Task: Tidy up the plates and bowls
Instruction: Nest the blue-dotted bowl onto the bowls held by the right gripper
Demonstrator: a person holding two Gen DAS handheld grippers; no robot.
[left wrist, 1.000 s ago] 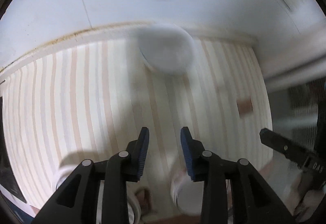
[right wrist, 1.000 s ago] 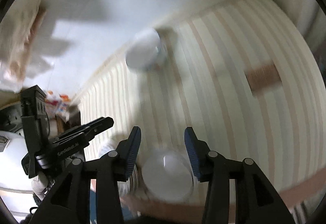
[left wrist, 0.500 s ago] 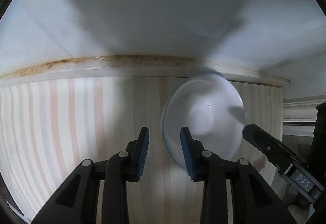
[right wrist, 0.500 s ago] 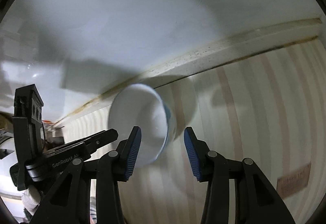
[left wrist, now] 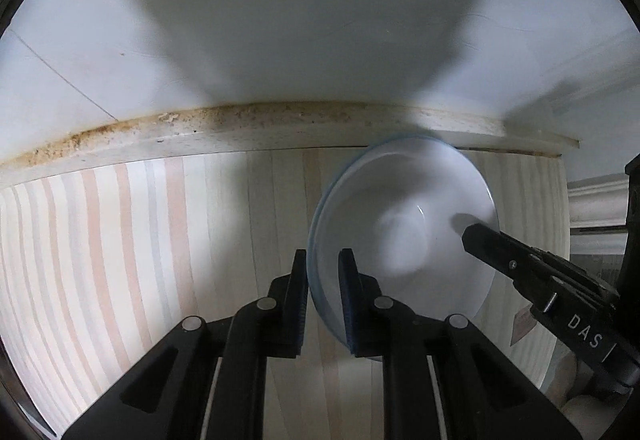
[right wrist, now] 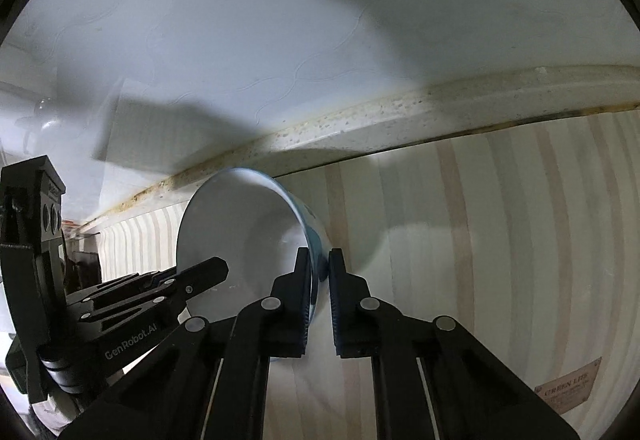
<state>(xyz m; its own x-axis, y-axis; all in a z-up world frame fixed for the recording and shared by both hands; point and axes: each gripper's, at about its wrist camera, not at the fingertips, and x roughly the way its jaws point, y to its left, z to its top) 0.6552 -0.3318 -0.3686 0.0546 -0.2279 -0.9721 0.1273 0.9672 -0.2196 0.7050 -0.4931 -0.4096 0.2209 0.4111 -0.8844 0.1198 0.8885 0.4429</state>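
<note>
White lettering reading "GenRobot.AI" ran along the body of the left claw (right wrist: 200,280) as seen from the right wrist, and "DAS" showed on the right claw (left wrist: 480,236) as seen from the left wrist. A small brown tag (right wrist: 568,388) on the striped cloth (right wrist: 500,240) read "GREEN LIFE" on its top line; the smaller print under it was too fine to read. One bowl (left wrist: 404,236), white inside with a blue outer wall, sat on the cloth-covered surface close to the stained strip (left wrist: 240,128) where the surface met the white wall (left wrist: 280,0). Both claws were closed down narrow on its rim: the left claw (left wrist: 323,276) pinched the near-left edge, one pad inside and one outside, and the right claw (right wrist: 319,272) pinched the opposite edge in the same way. Two claws and one bowl were in view; no plate showed. Dark shadows of the rigs fell across the wall. At the far left of the right-wrist view a cluttered area lay beyond the surface, too dim to make out.
</note>
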